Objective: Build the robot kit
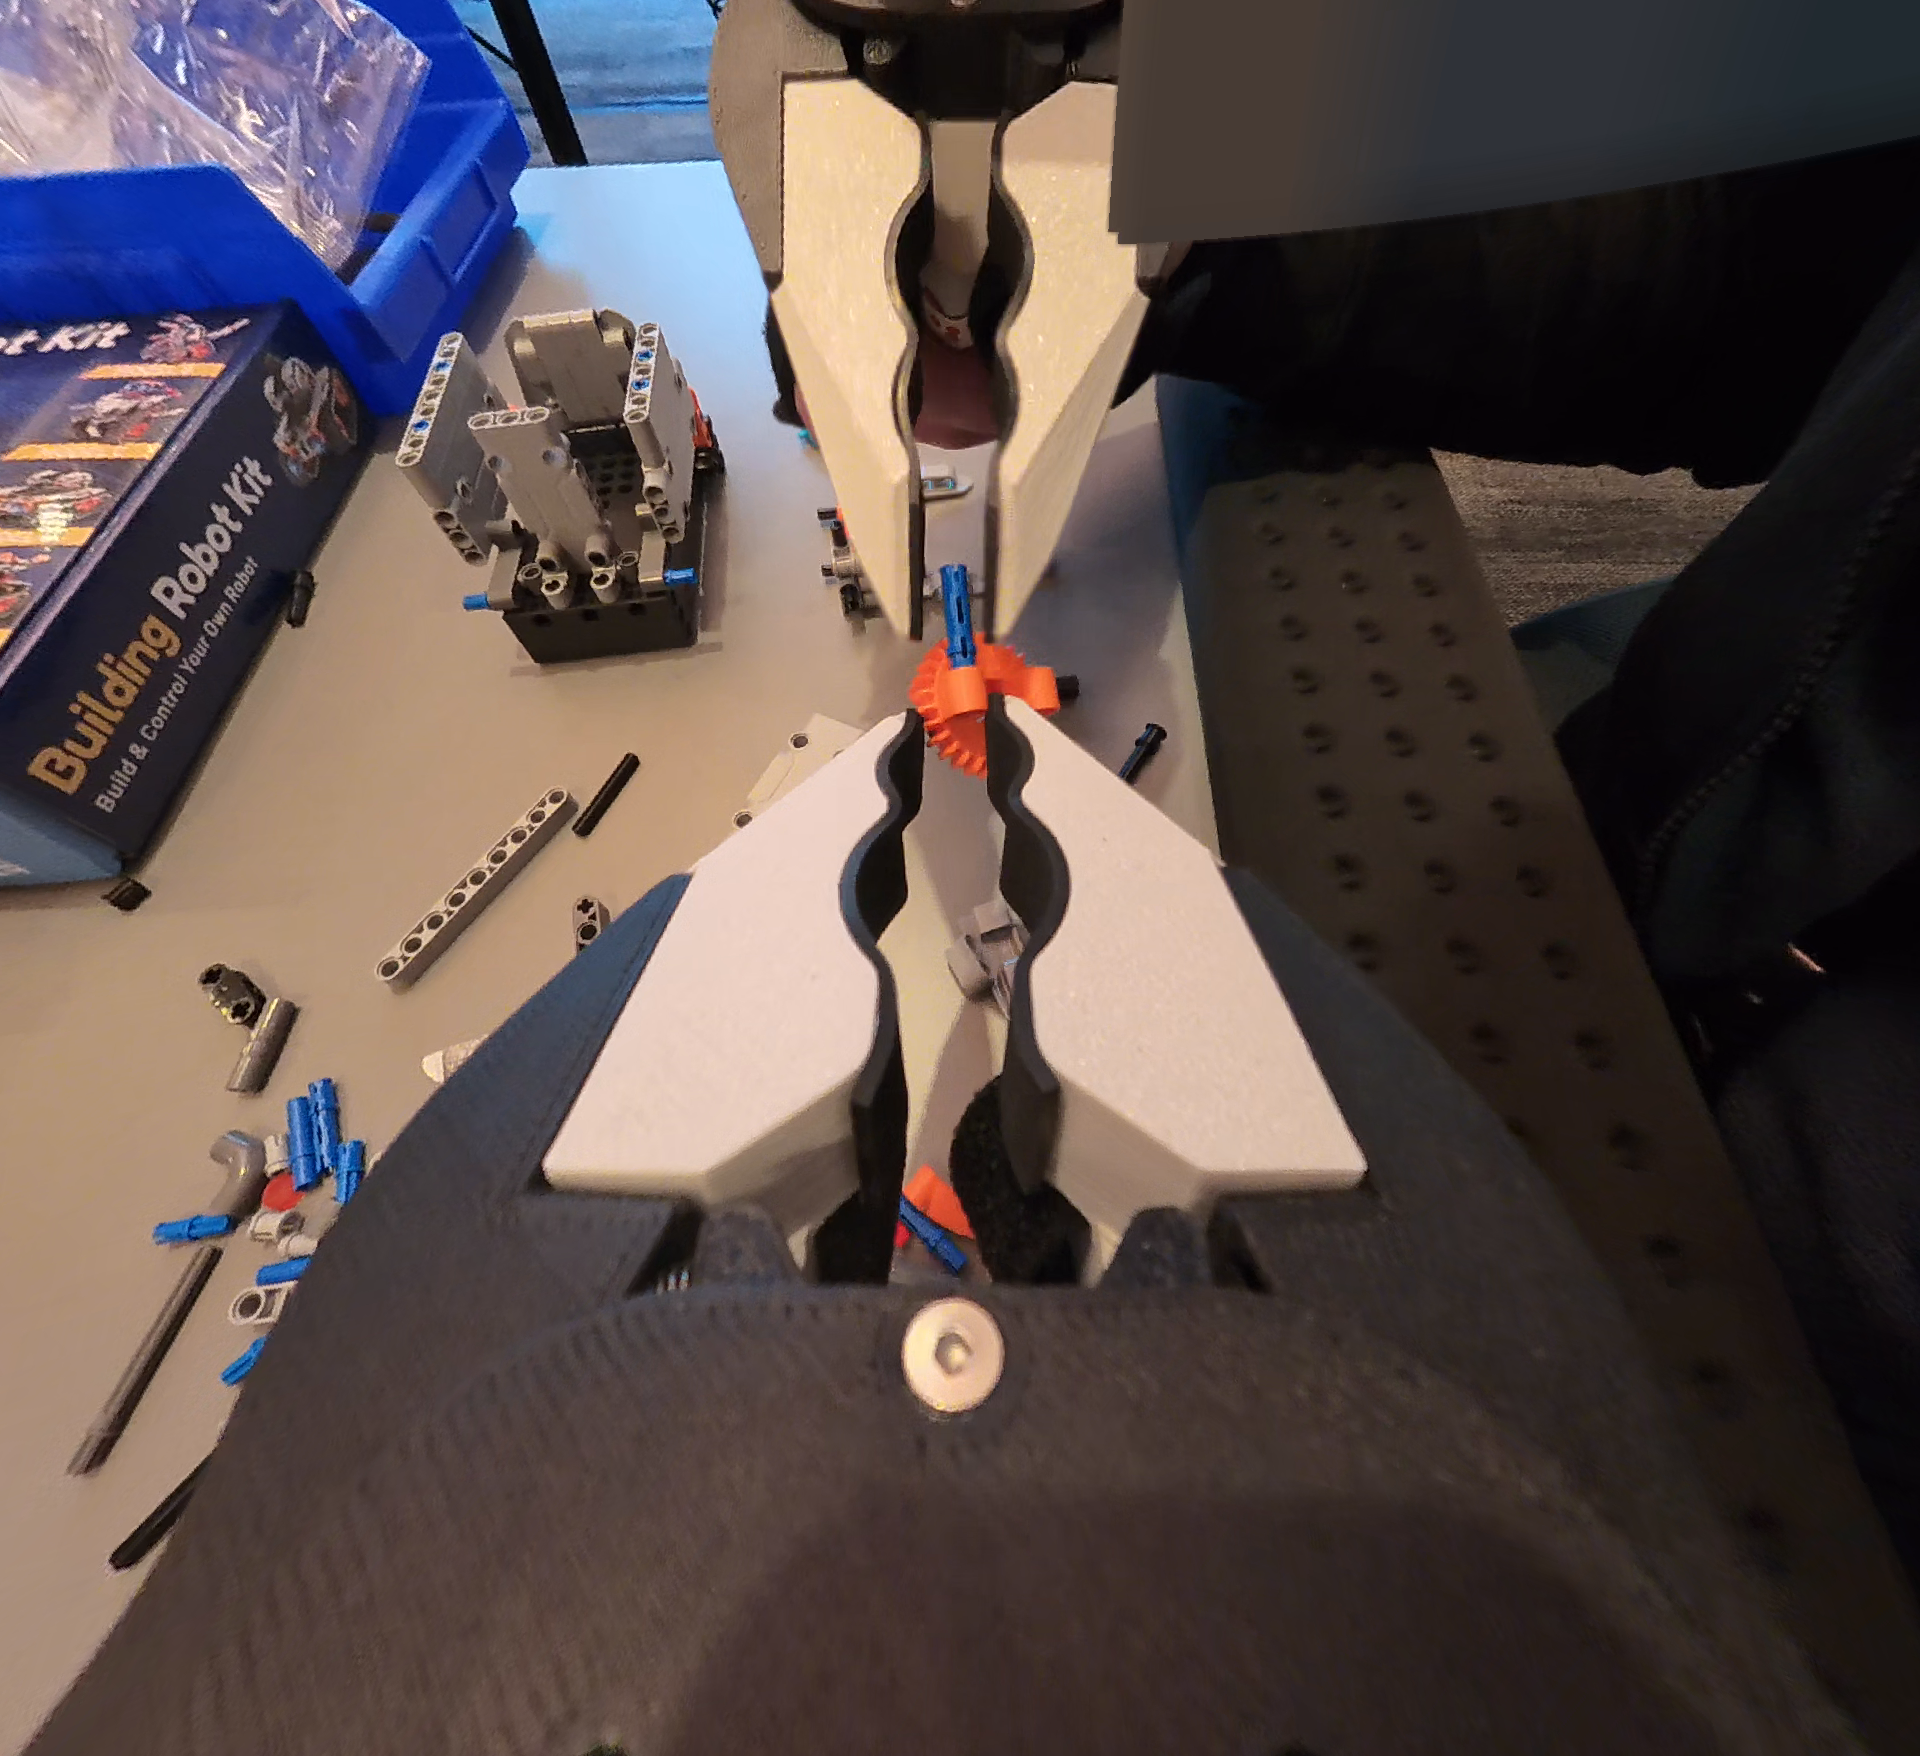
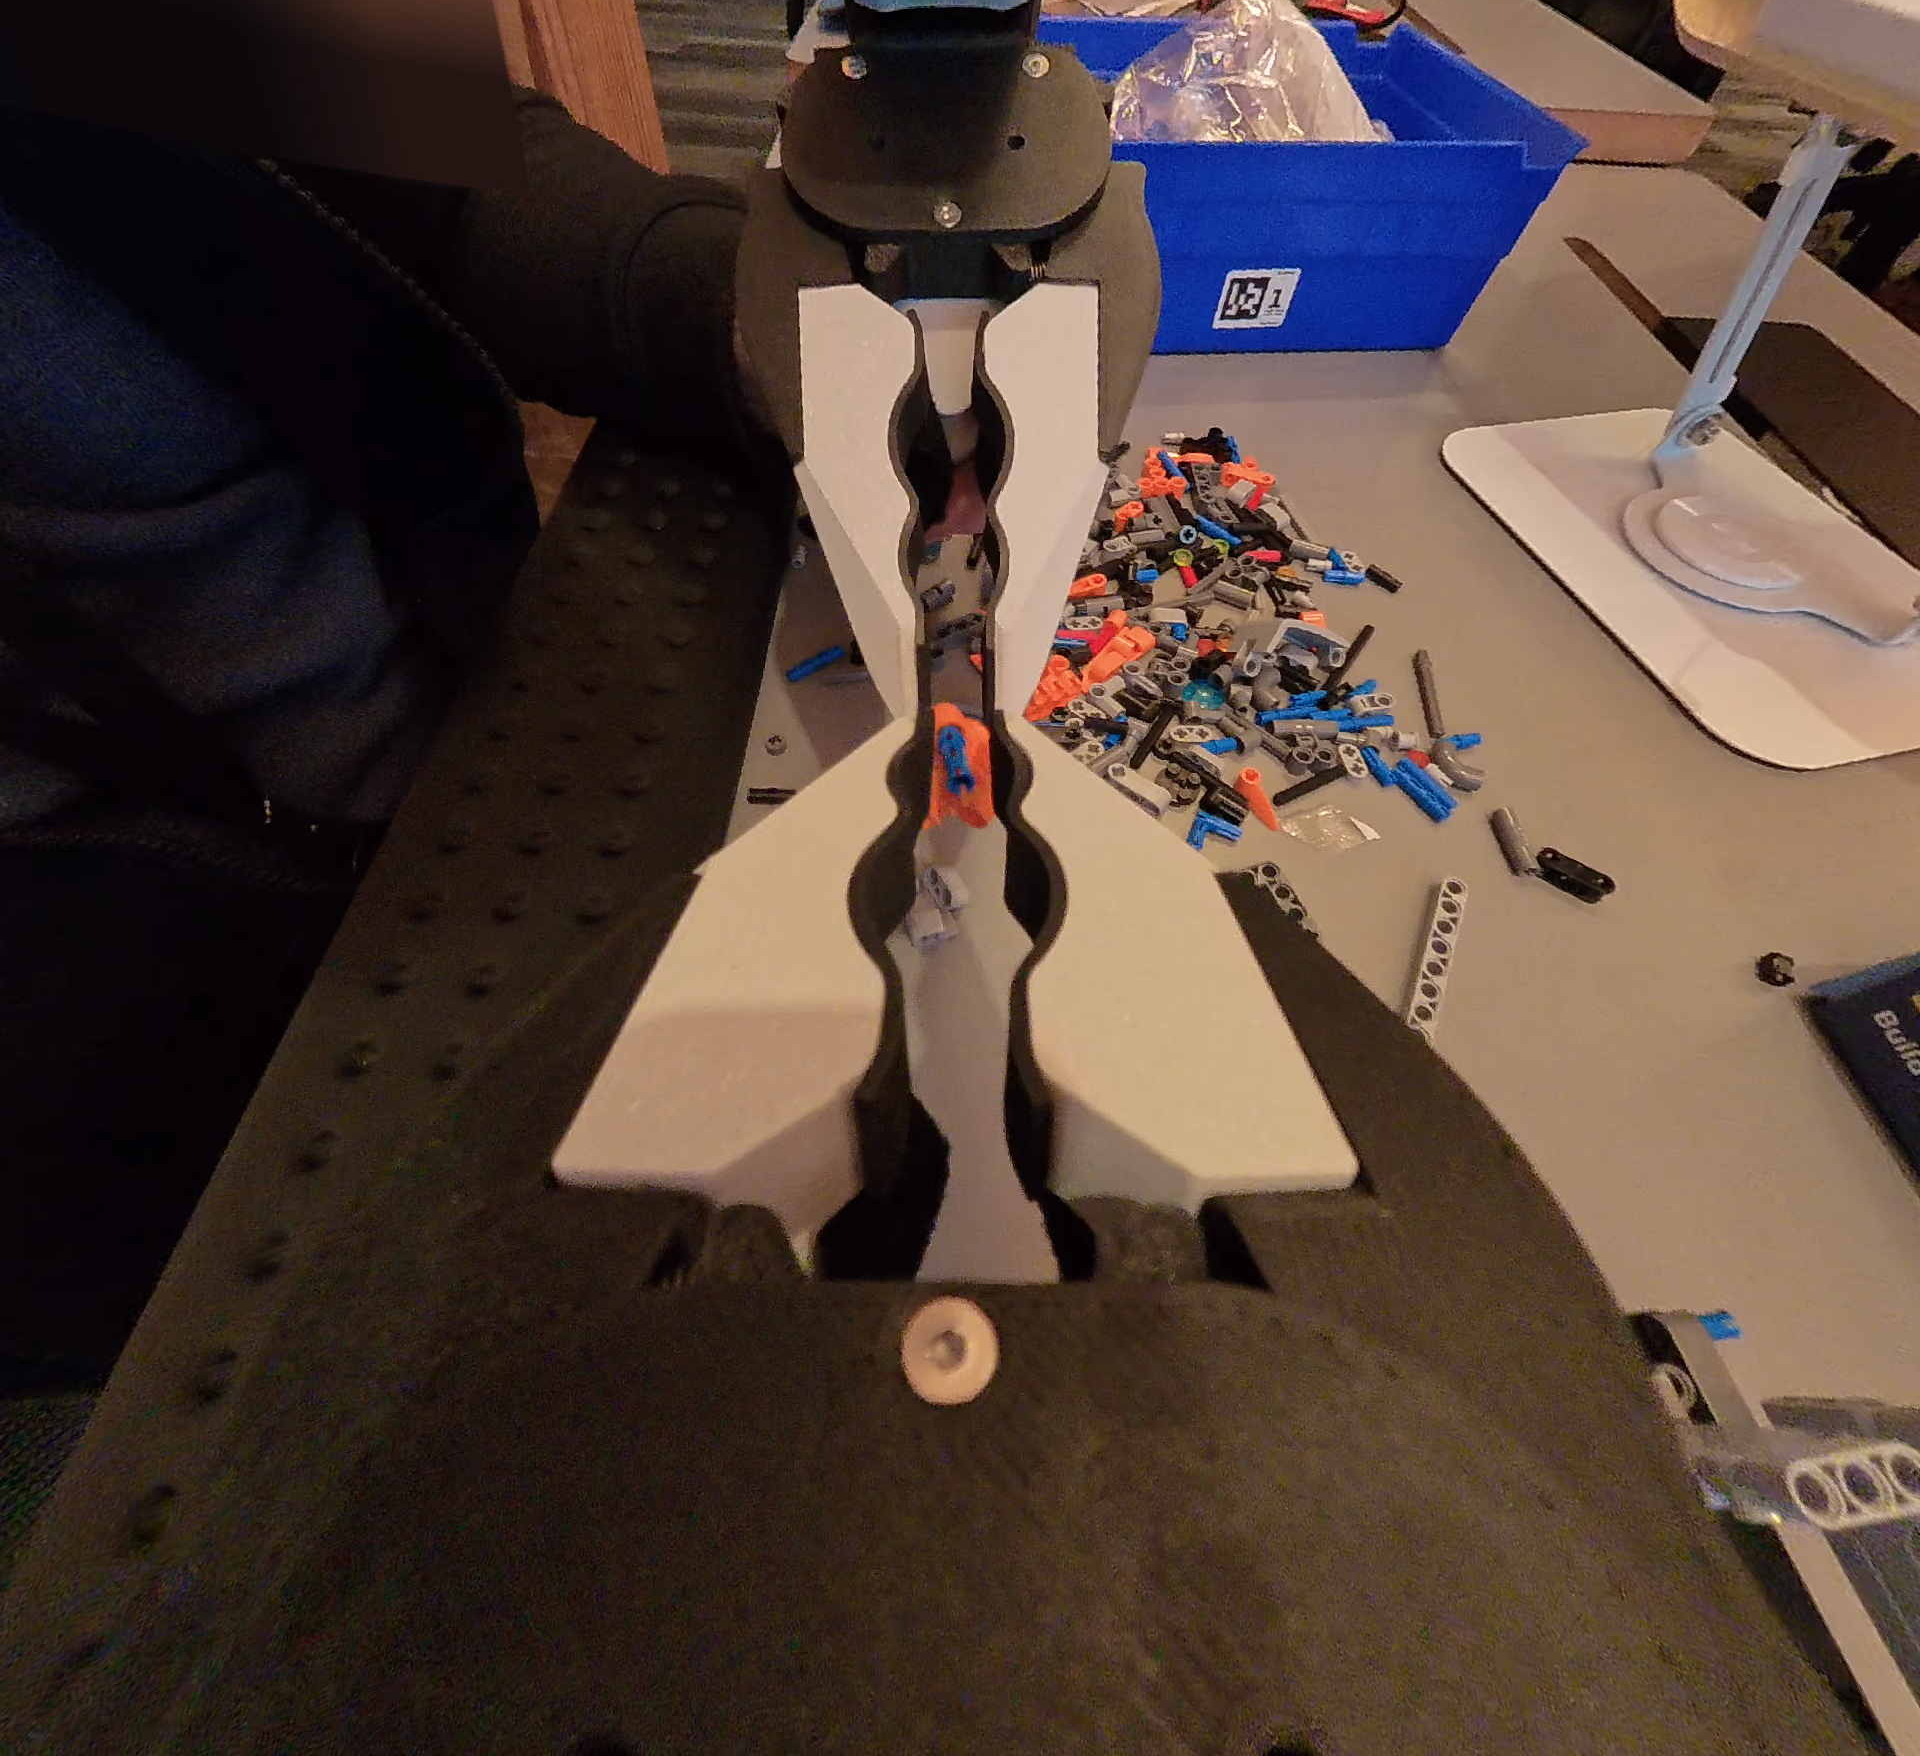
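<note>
The gear [image 1: 966, 704] is orange, the pin [image 1: 957, 610] through it blue. Each tool [image 1: 954, 719] has pale grey fingers [image 1: 1132, 958] with black wavy edges on a black body. The bin [image 1: 416, 252] is blue, the table [image 1: 416, 771] grey, the loose pieces [image 2: 1236, 646] orange, blue, grey and black.

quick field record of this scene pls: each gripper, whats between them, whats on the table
left gripper: shut on orange gear
right gripper: tips closed about the blue pin
blue pin: pushed into the gear's hub
grippers: tip to tip above the table edge
grey table: part-built grey block model, grey beam, kit box, blue bin, loose parts pile
</note>
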`<state>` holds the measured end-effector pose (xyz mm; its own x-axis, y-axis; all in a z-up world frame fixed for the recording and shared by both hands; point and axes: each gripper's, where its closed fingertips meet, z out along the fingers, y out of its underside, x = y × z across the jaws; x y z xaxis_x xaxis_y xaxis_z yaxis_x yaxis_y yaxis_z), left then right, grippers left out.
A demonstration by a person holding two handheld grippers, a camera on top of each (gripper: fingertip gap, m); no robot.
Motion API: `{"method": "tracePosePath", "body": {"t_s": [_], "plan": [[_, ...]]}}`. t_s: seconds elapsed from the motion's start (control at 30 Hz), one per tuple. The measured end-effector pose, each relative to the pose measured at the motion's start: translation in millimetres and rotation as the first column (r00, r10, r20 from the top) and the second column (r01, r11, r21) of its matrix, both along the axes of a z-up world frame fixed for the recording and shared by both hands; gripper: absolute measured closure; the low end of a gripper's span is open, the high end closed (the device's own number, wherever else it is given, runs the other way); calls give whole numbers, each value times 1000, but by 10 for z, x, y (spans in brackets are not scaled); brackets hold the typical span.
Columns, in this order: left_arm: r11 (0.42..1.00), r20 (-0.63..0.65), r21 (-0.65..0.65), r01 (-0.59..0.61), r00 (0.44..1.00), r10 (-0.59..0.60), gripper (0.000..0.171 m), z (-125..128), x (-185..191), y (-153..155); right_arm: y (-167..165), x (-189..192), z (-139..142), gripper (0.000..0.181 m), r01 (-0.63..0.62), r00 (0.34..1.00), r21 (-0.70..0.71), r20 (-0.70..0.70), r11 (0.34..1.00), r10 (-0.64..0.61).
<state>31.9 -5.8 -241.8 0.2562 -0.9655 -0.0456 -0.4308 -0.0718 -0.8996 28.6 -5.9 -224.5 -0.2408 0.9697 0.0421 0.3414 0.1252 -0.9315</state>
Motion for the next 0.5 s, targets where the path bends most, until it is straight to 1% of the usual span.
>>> {"method": "tracePosePath", "body": {"t_s": [0.1, 0.3, 0.43, 0.5], "plan": [[1000, 2, 2, -8, 1000, 8, 162, 14, -9, 12, -1, 8, -11, 179, -1, 1000, 6, 1, 1000, 1], [1000, 18, -5, -3, 1000, 3, 162, 36, -2, -1, -20, 21, 5, 179, -10, 1000, 5, -13, 1000, 10], [1000, 24, -11, -2, 1000, 2, 162, 40, -2, 3, -35, 36, 5, 174, -18, 1000, -6, -14, 1000, 18], [1000, 24, -11, 0, 1000, 0, 162, 41, 2, -1, -23, 37, -6, 178, -10, 1000, 6, -9, 1000, 10]]}}
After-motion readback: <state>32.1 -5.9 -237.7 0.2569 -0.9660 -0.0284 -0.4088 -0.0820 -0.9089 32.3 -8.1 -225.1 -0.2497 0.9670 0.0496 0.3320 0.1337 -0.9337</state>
